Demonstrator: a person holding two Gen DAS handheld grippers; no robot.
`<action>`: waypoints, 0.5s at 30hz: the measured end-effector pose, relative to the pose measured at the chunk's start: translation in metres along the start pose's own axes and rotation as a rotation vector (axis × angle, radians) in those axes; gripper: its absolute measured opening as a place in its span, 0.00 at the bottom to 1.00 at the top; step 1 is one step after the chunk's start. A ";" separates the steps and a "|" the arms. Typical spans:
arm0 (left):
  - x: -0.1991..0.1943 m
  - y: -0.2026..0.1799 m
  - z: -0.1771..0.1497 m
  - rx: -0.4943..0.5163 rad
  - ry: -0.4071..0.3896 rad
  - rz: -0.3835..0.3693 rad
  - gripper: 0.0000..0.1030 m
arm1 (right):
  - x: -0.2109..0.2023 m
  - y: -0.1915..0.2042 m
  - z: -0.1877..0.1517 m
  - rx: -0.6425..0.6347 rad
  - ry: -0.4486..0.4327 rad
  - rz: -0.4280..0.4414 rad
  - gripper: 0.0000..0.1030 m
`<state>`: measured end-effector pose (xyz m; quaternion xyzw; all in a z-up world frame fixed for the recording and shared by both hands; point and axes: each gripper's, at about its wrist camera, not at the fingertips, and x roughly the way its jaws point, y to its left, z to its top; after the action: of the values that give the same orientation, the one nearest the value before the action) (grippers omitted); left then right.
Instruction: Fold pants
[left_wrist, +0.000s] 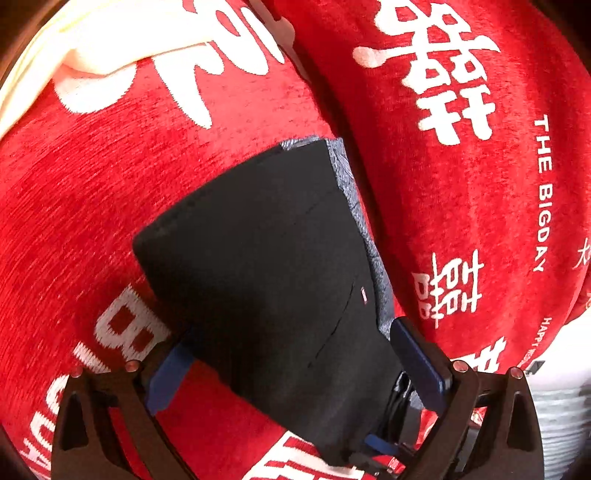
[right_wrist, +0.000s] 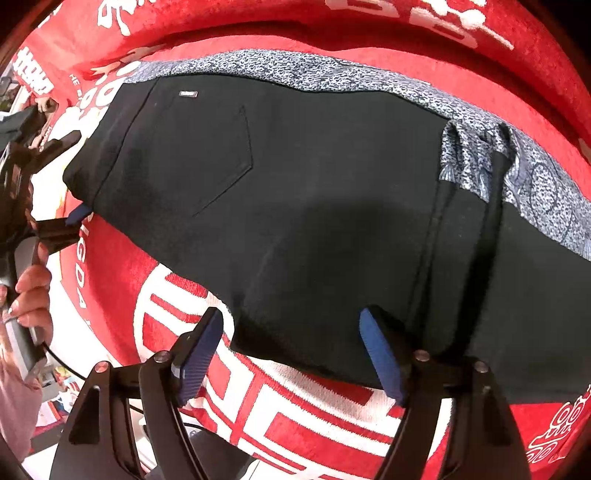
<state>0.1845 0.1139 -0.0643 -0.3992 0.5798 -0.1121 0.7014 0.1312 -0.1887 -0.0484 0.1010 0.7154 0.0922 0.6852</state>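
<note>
The black pants (right_wrist: 295, 206) lie folded on the red blanket (right_wrist: 303, 417). The right gripper (right_wrist: 291, 354) has its fingers wide, empty (fabric edge just ahead). The left gripper (left_wrist: 295, 358) straddles the waistband with fingers apart, probably to square it.

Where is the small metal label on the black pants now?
In the right wrist view the metal label sits at upper left on the black pants, just above the back pocket and below the patterned cloth.

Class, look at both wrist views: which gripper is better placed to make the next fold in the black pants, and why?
Probably the left gripper: its jaws straddle the waist end of the pants. The right gripper hangs open at their near edge.
</note>
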 end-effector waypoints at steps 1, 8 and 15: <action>0.000 -0.003 0.000 0.005 -0.003 0.005 0.97 | 0.000 0.000 0.000 -0.001 0.001 -0.001 0.78; 0.006 -0.030 0.001 0.105 -0.012 0.027 0.97 | 0.001 0.002 0.000 -0.008 0.000 -0.006 0.78; 0.016 -0.026 0.008 0.095 0.013 0.197 0.42 | -0.005 0.006 0.006 -0.018 0.013 0.002 0.78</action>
<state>0.2047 0.0902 -0.0574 -0.3056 0.6148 -0.0726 0.7234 0.1372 -0.1842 -0.0421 0.0946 0.7190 0.0999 0.6812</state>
